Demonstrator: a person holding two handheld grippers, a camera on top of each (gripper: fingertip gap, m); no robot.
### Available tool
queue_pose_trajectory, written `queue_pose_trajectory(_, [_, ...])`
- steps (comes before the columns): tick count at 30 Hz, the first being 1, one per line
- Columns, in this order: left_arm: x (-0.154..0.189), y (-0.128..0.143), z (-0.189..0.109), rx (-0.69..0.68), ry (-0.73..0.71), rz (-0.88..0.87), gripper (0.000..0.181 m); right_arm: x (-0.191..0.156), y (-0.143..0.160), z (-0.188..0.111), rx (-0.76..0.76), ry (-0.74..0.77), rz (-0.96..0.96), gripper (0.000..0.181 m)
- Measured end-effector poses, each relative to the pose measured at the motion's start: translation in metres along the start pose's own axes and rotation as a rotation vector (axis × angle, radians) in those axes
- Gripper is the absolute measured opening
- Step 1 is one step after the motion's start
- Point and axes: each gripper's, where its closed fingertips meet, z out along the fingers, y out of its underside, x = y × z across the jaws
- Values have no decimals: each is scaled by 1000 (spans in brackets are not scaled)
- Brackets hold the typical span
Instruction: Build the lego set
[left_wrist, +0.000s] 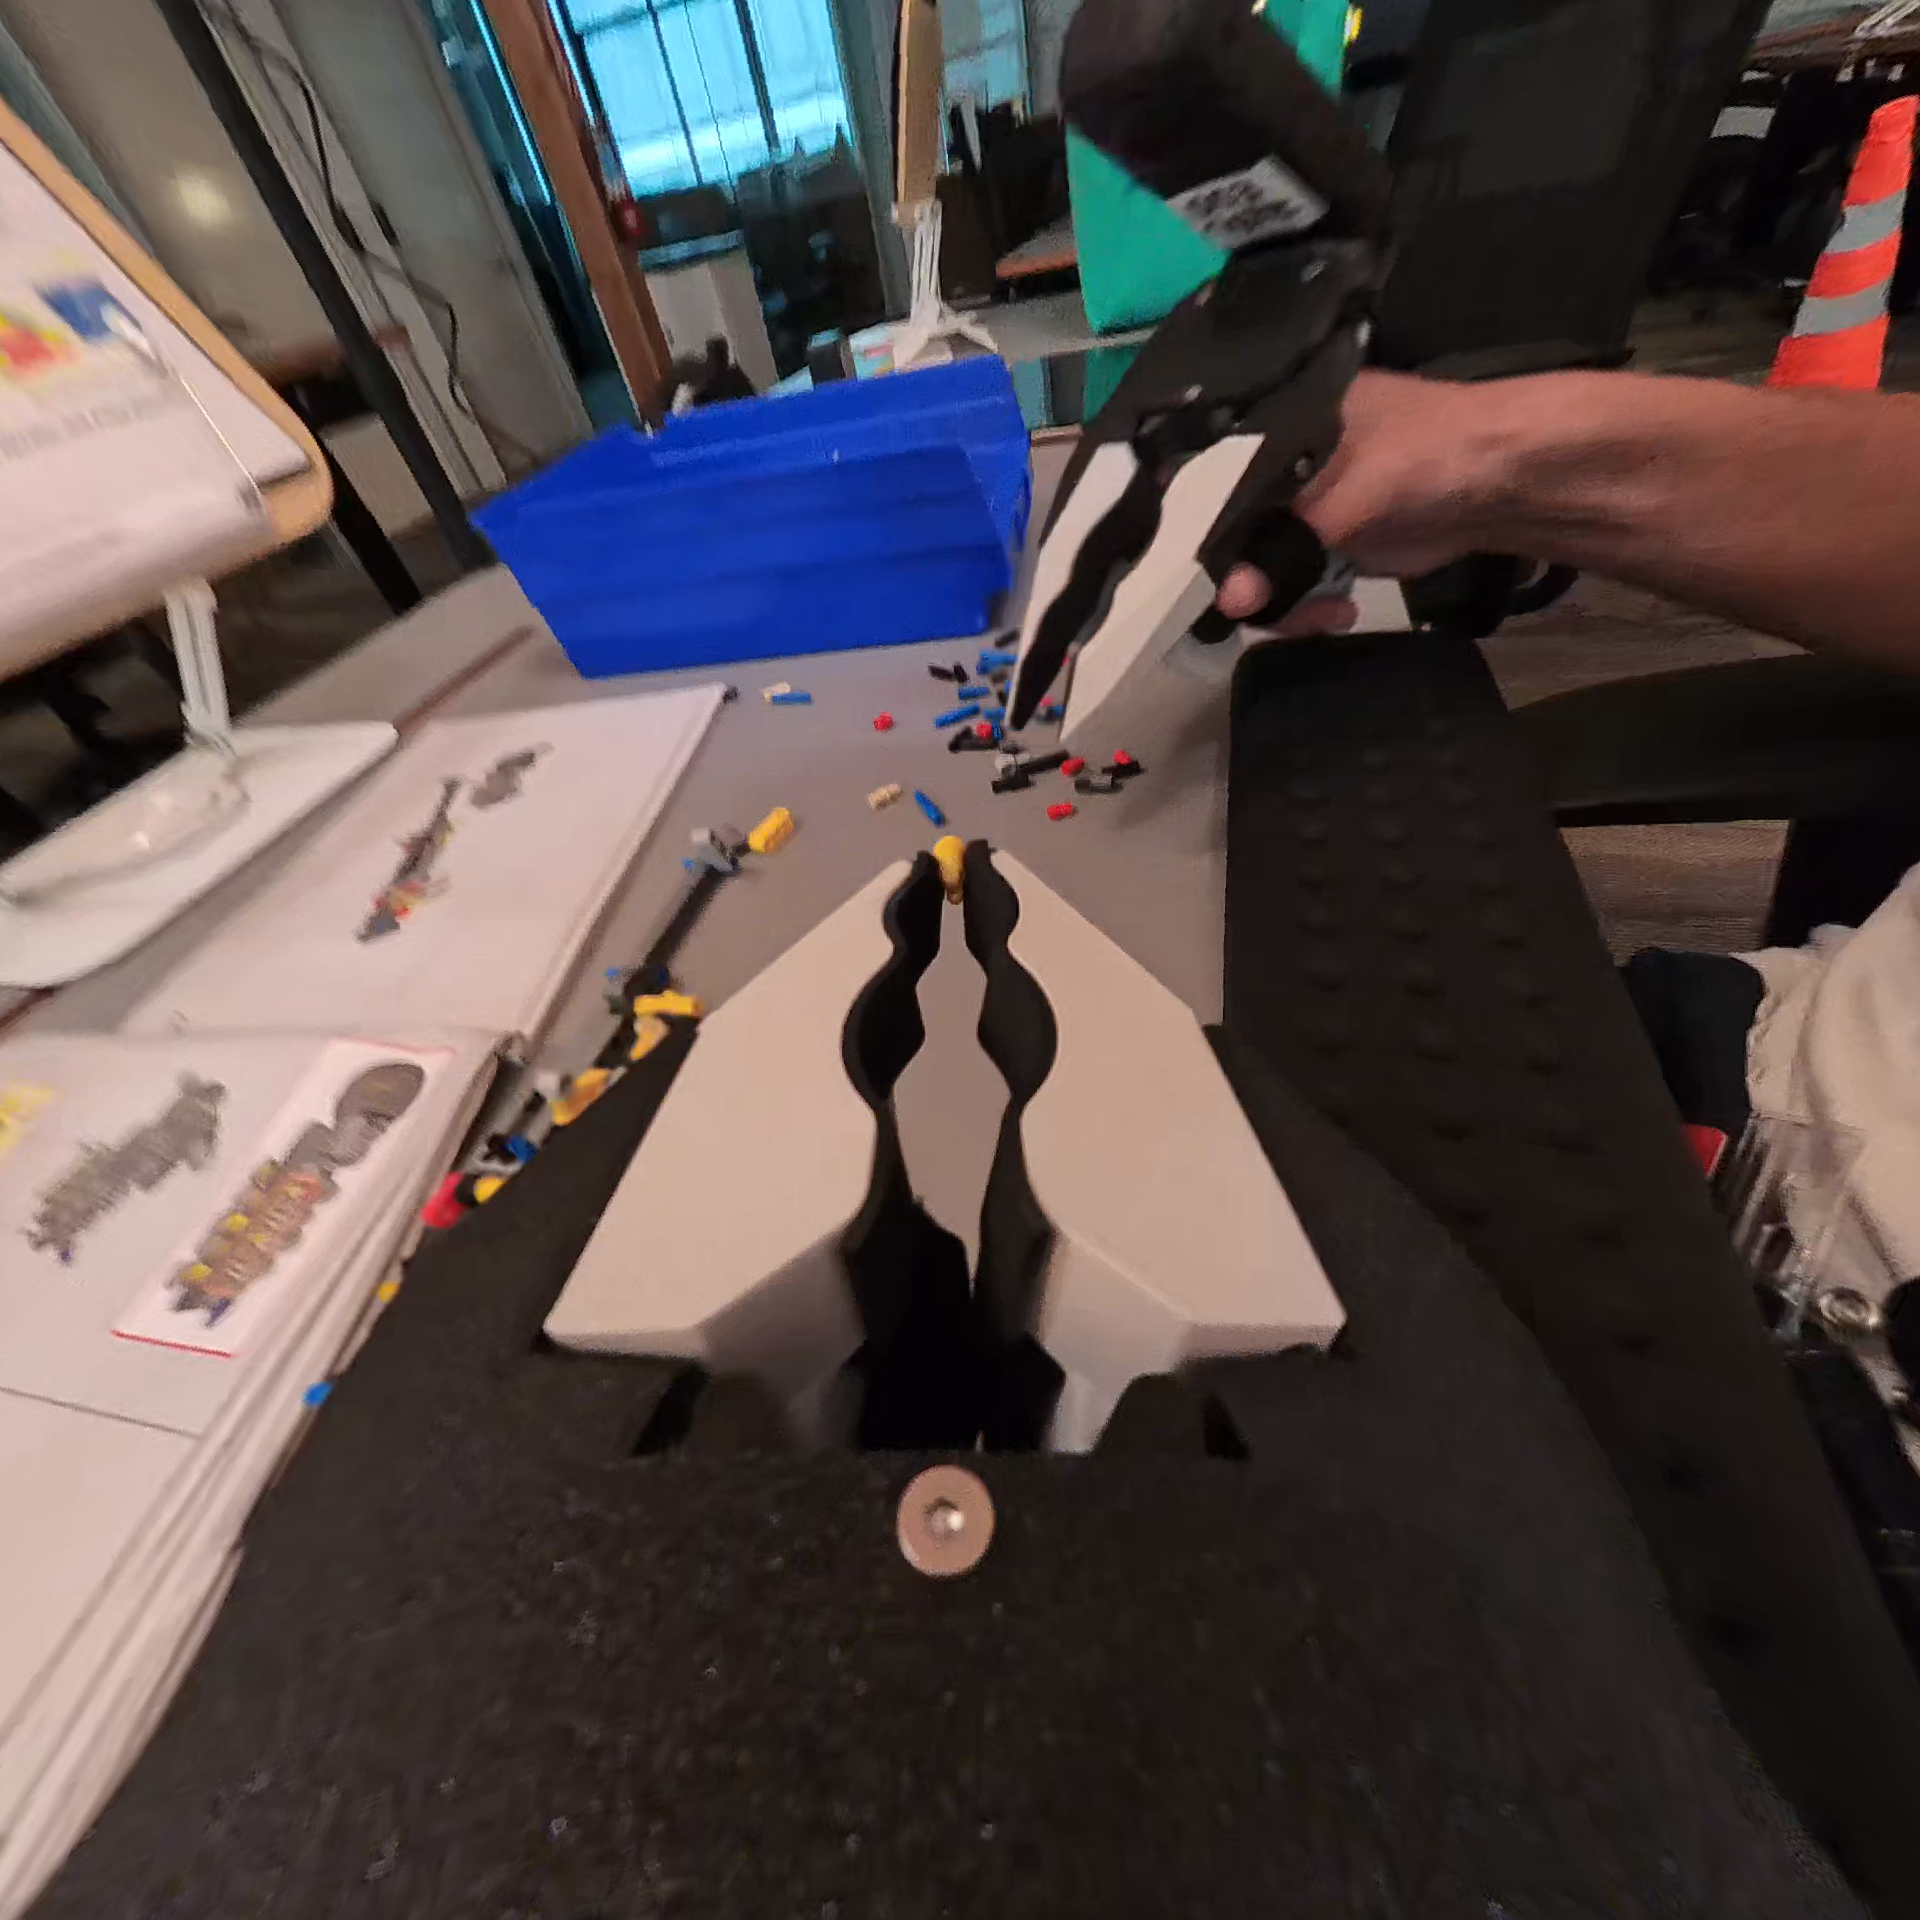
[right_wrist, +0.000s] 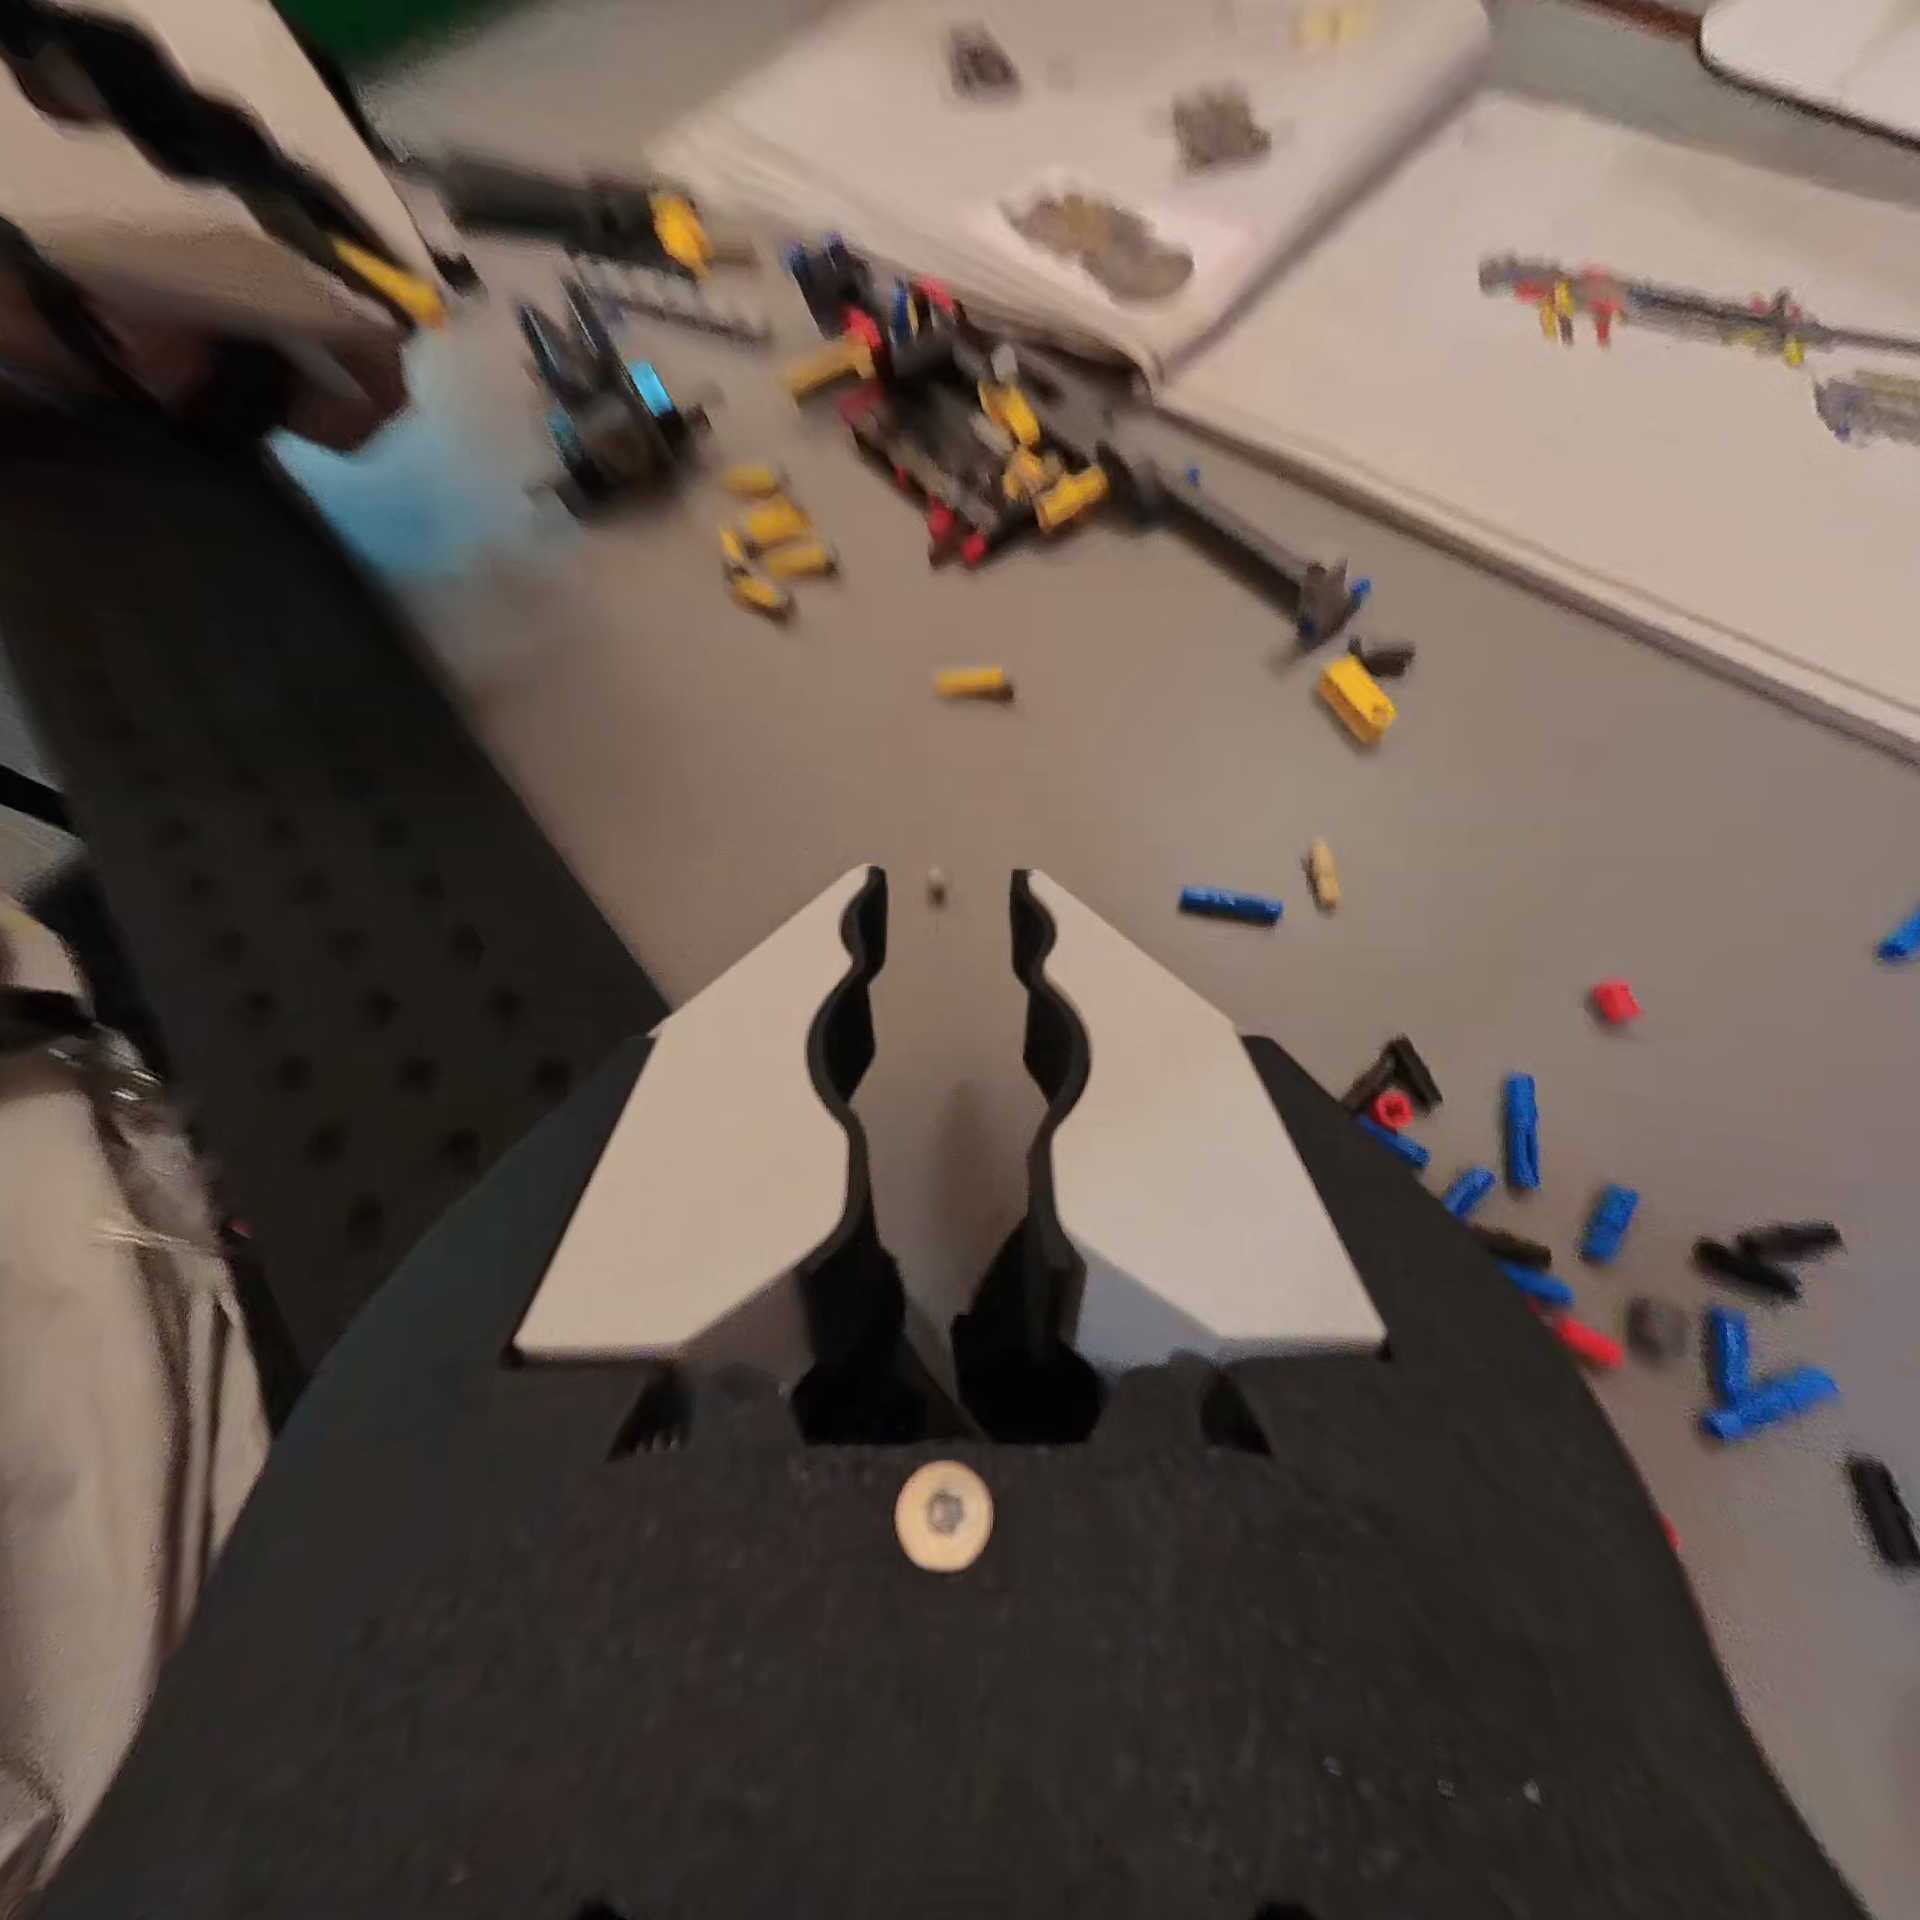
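One part-built model (right_wrist: 966, 416), black with yellow and red pieces, lies on the grey worktop (right_wrist: 1091, 790) against the edge of the open instruction booklet (right_wrist: 1039, 125). We take it as the landmark. A long black beam runs out from the model along the booklet's edge. Just beside the model on its other side sits a small dark sub-assembly with blue parts (right_wrist: 608, 405), and a cluster of loose yellow pieces (right_wrist: 774, 540) lies near it.

Our left gripper (left_wrist: 950, 864) pinches a small yellow piece (left_wrist: 950, 868) at its tips, held above the worktop, apart from the model. Our right gripper (right_wrist: 948, 883) is spread and holds nothing; it is over the scatter of blue, black and red pins (right_wrist: 1621, 1226), well apart from the model. Beyond that scatter stands a blue bin (left_wrist: 769, 520).

Our judgement: the build is partway. A core exists, but many loose parts remain unplaced. Both views are blurred, so fine joins are unreadable.
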Motion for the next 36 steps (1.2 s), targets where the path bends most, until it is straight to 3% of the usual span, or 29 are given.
queue_pose_trajectory(3, [4, 7, 4, -34, 30, -29, 4, -2, 17, 11, -132, 67, -79, 23])
queue_pose_trajectory(7, [10, 11, 6, -53, 49, 10, 4, -5, 26, 31, -219, 3, -106, 22])
queue_pose_trajectory(13, [5, 12, 4, -57, 34, 20, 4, -1, 22, 40, -174, 36, -164, 10])
queue_pose_trajectory(19, [11, 10, 3, -47, 61, 43, 4, -3, 14, 40, -128, -66, -48, 16])
queue_pose_trajectory(36, [12, 12, 4, -49, 64, 56, 4, 13, 16, 42, -147, -9, -71, 14])
